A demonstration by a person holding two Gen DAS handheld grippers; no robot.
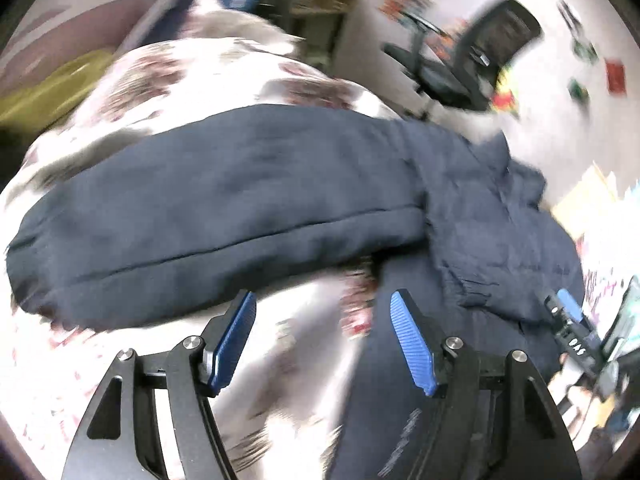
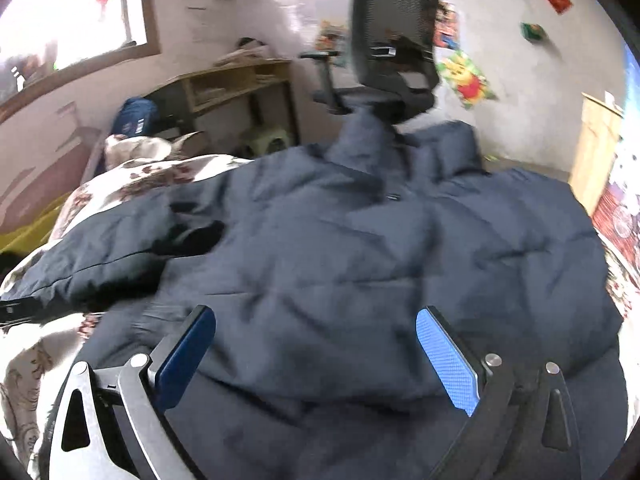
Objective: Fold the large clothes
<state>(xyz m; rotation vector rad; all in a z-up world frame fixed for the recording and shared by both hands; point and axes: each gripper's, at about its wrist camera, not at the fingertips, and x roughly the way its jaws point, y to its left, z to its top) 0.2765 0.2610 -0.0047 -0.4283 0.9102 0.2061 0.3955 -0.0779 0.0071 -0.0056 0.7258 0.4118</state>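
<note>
**foldnoob:** Both grippers are wide apart and gripping nothing. Left gripper (image 1: 323,306) hovers over the bare floral bedspread (image 1: 168,76), just short of the navy puffer jacket (image 1: 224,200). Right gripper (image 2: 316,326) sits above the jacket's (image 2: 360,248) quilted body, cloth showing between its blue pads (image 2: 448,364).

**laundry_dan:** Where does the jacket actually lie?

**foldnoob:** Spread across the bed. One sleeve (image 1: 200,216) stretches out to the left, its seamed lower edge resting on the bedspread. The collar (image 2: 436,148) points at the far edge of the bed, toward the office chair (image 2: 394,52).

**laundry_dan:** Room around it?

**foldnoob:** Bedspread shows beyond the sleeve on the left. A wooden desk (image 2: 236,80) stands against the wall past the bed. Left view's blurry though.
</note>
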